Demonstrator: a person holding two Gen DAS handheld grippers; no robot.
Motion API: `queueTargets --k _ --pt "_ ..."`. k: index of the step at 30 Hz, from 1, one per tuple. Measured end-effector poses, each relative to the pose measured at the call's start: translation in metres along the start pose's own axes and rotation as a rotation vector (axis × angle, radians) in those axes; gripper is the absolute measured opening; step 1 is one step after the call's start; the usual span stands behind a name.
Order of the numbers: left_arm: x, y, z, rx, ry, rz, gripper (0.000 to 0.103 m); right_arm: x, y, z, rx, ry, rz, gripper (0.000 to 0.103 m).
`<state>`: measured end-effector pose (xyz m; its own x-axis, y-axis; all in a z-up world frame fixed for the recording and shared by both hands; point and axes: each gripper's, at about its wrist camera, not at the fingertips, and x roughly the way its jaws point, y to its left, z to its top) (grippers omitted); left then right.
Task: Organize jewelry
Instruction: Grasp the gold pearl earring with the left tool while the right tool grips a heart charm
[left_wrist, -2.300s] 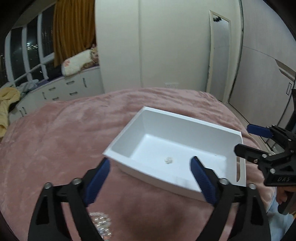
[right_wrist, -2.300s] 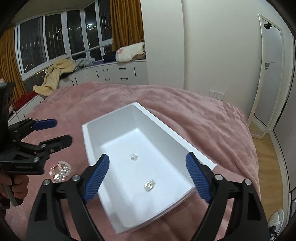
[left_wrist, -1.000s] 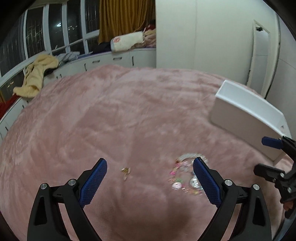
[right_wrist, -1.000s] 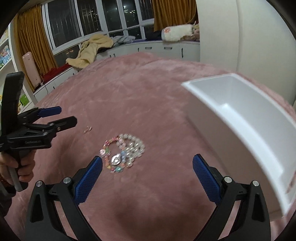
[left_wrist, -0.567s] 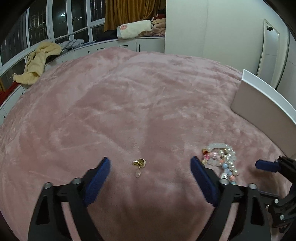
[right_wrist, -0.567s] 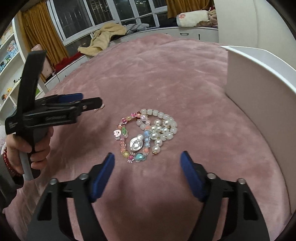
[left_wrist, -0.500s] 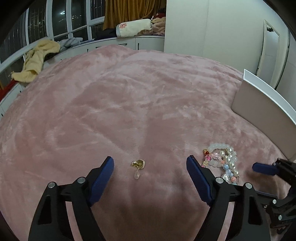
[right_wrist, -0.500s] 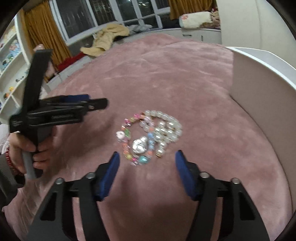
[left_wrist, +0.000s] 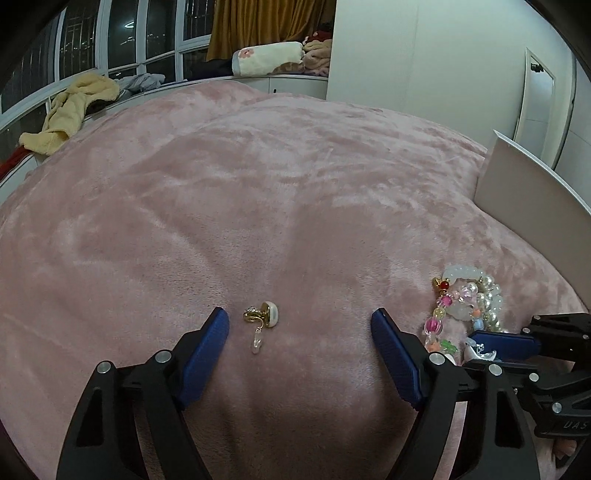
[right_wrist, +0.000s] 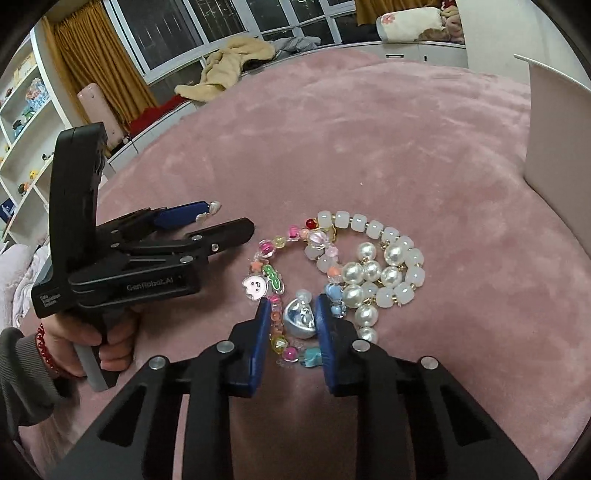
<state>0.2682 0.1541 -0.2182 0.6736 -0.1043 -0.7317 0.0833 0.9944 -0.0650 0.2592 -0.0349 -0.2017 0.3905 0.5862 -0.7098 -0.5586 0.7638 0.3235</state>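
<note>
Right gripper (right_wrist: 290, 317) bottom centre, fingers closing around silver charm (right_wrist: 301, 319), likely lifting bracelets (right_wrist: 354, 266) together. Left gripper (left_wrist: 299, 328) spread wide, straddling gold earring (left_wrist: 260, 317), lining up grab. White box (right_wrist: 557, 129) waiting far right, presumably destination.

Left gripper (left_wrist: 299, 325): jaws wide apart, low over the pink blanket (left_wrist: 258, 192).
Earring (left_wrist: 261, 318): gold, lying between the fingers, closer to the left one.
Bracelets (left_wrist: 463, 306): heap at near right.
Right gripper (left_wrist: 517, 341): on the heap.
Box (left_wrist: 524, 184): white, far right.
</note>
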Motion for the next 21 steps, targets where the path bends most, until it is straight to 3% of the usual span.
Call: queueTargets --k 6,14,21 --pt "-0.003 0.003 0.002 -0.021 -0.002 -0.009 0.075 -0.011 -0.003 -0.002 0.023 -0.027 0.005 0.023" --pt "-0.014 0.014 0.004 -0.071 0.036 -0.062 0.039 -0.027 -0.007 -0.007 0.044 -0.044 -0.007 0.023" --pt "-0.018 0.014 0.007 -0.054 0.066 -0.037 0.022 -0.045 -0.007 -0.009 0.05 -0.065 -0.021 0.023"
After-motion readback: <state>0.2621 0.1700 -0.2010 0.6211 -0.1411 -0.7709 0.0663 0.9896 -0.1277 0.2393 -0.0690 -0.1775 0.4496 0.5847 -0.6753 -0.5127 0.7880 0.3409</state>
